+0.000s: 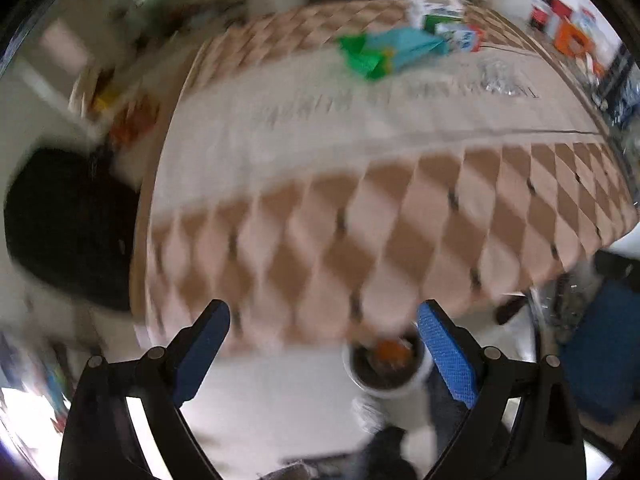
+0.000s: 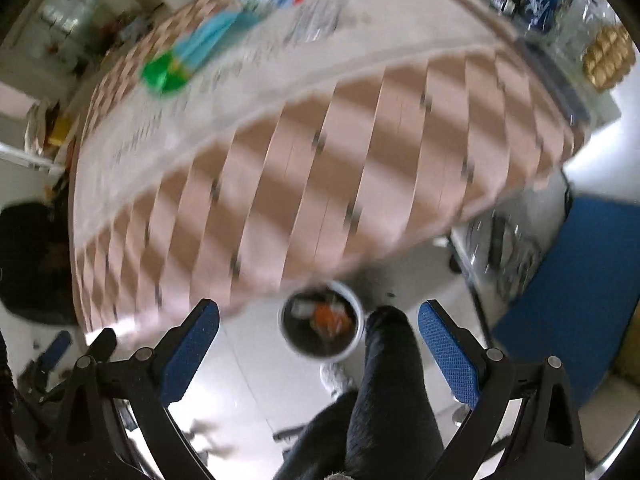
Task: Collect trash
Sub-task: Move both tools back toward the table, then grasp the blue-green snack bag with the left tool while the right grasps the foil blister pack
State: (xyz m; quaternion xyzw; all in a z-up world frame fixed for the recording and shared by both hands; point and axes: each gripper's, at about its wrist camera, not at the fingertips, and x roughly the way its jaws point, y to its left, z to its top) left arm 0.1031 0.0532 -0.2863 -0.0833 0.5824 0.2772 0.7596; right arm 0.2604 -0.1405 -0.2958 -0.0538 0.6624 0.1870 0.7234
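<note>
Left wrist view showed the left gripper held above the near edge of the tabletop, its two blue-padded fingers spread wide with nothing between them. In the right wrist view the right gripper hung likewise over the edge, its two fingers wide apart and empty. Both views were smeared by motion blur, so small details could not be made out.

The trash left to collect lay far off at about 12 to 1 o'clock from the left gripper: one crumpled green and teal wrapper, and just behind it what looked like two small cartons, their count uncertain in the blur. A patch of clear crinkled plastic lay at about 1 o'clock, apart from the wrapper. From the right gripper the same wrapper sat at about 11 o'clock.

One white bin stood on the floor below the tabletop edge, close to 12 o'clock between the right fingers, already holding orange and pale scraps. It was probably placed there so items could be dropped straight off the edge. The open, empty fingers beside the bin suggested that both grippers were free to reach for the remaining trash.
</note>
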